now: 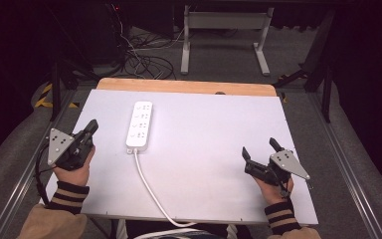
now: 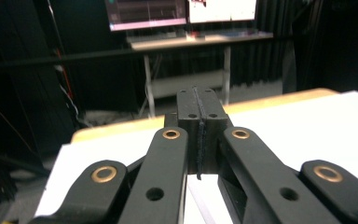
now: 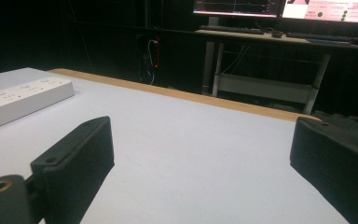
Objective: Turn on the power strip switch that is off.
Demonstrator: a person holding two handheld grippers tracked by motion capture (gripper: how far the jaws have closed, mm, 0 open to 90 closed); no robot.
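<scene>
A white power strip (image 1: 140, 124) lies on the white table top (image 1: 204, 149), left of centre, its white cable (image 1: 151, 191) trailing toward the front edge. The strip's end (image 3: 21, 98) also appears at the left of the right gripper view. My left gripper (image 1: 92, 125) is held at the table's left edge, to the left of the strip, with its jaws pressed together and nothing between them (image 2: 199, 116). My right gripper (image 1: 260, 148) rests near the front right of the table, jaws wide apart and empty (image 3: 200, 154).
A wooden strip (image 1: 186, 86) borders the table's far edge. Beyond it stand a desk frame (image 1: 224, 35) and tangled cables (image 1: 144, 57) on the floor. Monitors (image 2: 182, 11) glow on a desk behind. Metal rails run along both sides of the table.
</scene>
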